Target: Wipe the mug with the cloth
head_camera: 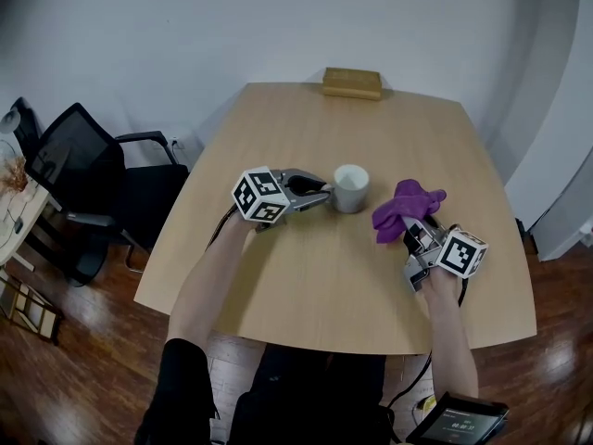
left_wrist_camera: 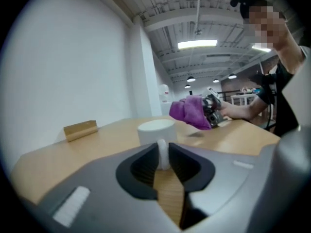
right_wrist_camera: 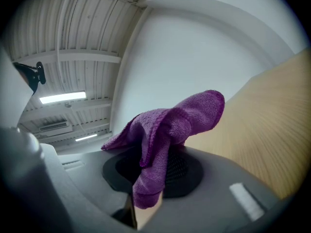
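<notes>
A white mug (head_camera: 351, 188) stands upright near the middle of the wooden table (head_camera: 306, 286). My left gripper (head_camera: 324, 192) is shut on the mug's handle (left_wrist_camera: 163, 154), which shows pinched between the jaws with the mug body (left_wrist_camera: 156, 131) just beyond. My right gripper (head_camera: 414, 228) is shut on a purple cloth (head_camera: 402, 209), held a little above the table to the right of the mug. The cloth (right_wrist_camera: 165, 135) bunches out of the jaws and hangs over them. From the left gripper view the cloth (left_wrist_camera: 190, 112) is beyond the mug, apart from it.
A wooden block (head_camera: 352, 83) lies at the table's far edge. A black office chair (head_camera: 88, 188) stands to the left of the table. A phone or tablet (head_camera: 456, 419) sits by the person's right side below the near edge.
</notes>
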